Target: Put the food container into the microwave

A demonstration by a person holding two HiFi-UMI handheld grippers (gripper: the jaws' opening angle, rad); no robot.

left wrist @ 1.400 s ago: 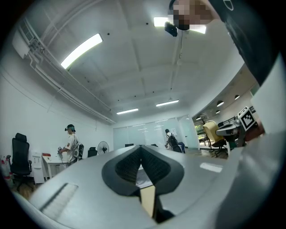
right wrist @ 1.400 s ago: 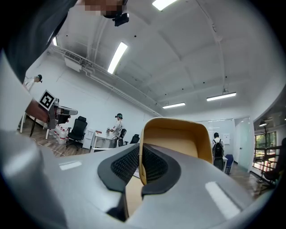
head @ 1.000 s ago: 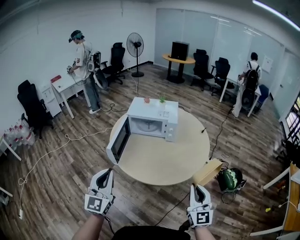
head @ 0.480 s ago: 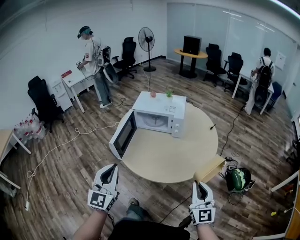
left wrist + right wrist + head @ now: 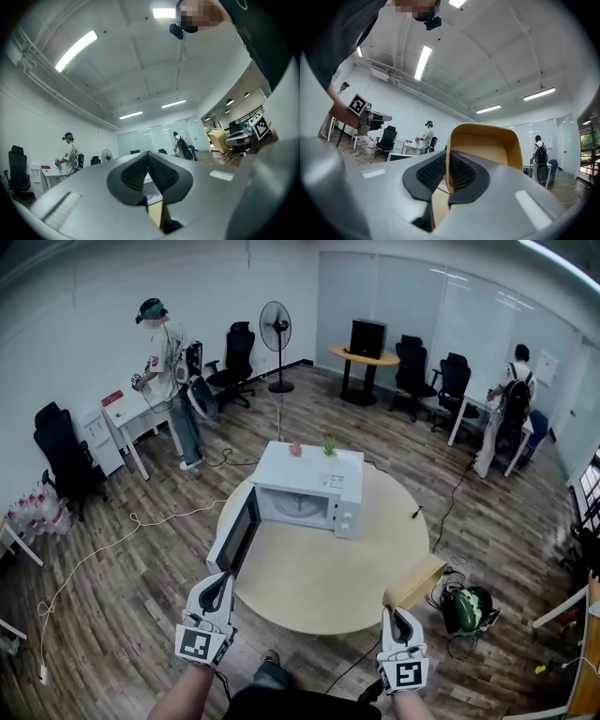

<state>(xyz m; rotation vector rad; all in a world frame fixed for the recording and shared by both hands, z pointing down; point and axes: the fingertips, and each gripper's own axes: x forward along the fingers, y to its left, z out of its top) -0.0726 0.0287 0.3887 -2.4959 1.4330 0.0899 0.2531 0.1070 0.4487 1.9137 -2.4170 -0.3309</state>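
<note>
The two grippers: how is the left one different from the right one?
The right gripper pinches the tan food container by its wall; the left gripper holds nothing. The left gripper is near the open door of the microwave; the right gripper is not. Both have shut jaws.

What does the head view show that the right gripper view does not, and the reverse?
Only the head view: the microwave with its cavity open on the round table, door swung left. Only the right gripper view: the right gripper with jaws shut on the food container wall, and ceiling lights. Both: the food container, and a person at a white desk.
</note>
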